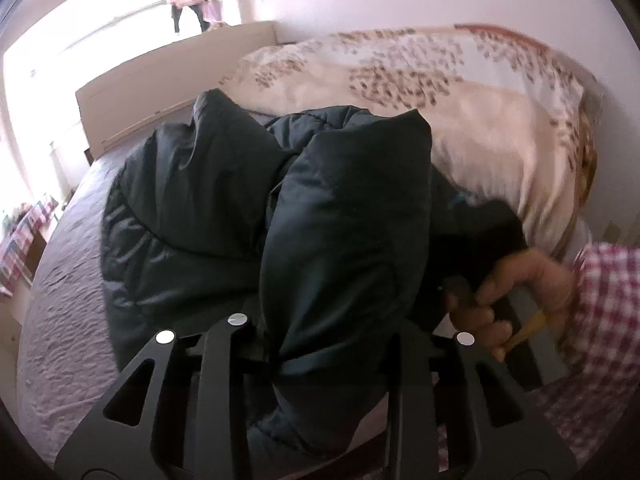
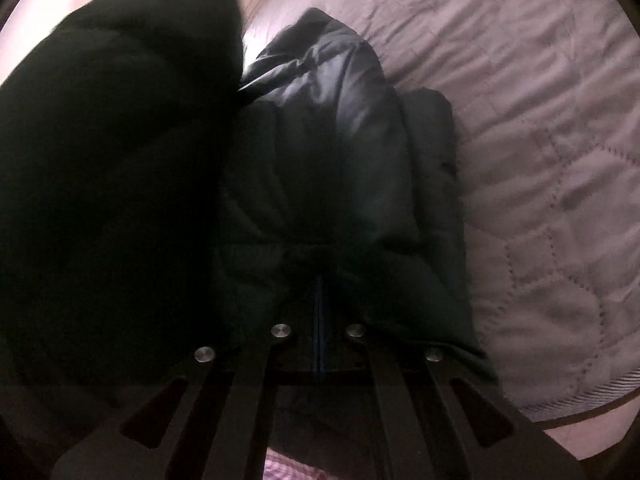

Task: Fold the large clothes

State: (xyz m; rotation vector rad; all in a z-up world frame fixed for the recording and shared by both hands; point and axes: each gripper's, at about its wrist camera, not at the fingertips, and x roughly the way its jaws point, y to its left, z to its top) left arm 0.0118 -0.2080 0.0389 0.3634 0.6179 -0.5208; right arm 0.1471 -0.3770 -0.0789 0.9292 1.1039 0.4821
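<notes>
A dark green puffer jacket (image 1: 224, 196) lies bunched on the bed. In the left wrist view a thick fold of the jacket rises between my left gripper's (image 1: 320, 344) fingers, which are shut on it. In the right wrist view the jacket (image 2: 340, 152) fills the middle and left, and my right gripper (image 2: 318, 304) is shut on a bunched seam of it, with the fabric puckered at the fingertips. The person's right hand (image 1: 516, 300) holding the other gripper shows at the right of the left wrist view.
The bed has a quilted mauve cover (image 1: 68, 304), also seen in the right wrist view (image 2: 540, 160). A cream floral duvet (image 1: 460, 112) is piled behind the jacket. A white headboard (image 1: 160, 88) and bright window (image 1: 80, 20) are at the back left.
</notes>
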